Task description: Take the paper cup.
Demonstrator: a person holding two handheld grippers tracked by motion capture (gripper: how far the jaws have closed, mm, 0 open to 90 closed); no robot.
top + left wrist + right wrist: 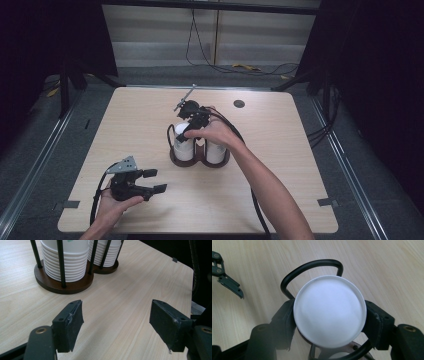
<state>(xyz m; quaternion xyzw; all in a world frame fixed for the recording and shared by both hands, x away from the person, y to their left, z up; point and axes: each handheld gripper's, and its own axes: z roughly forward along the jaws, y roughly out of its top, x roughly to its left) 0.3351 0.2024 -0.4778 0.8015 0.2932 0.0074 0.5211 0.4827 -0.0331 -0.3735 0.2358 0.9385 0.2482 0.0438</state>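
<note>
Right gripper view: right hand-held gripper [329, 320] clenched around the white cup [329, 311] between its jaws.

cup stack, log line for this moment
right gripper: shut on cup stack in holder | left gripper: open, empty, over table

There are no words or numbers to read here. In the left gripper view, a small green mark sits near the top of the front stack of white cups [65, 262], but it is cut off and too blurry to read.
</note>
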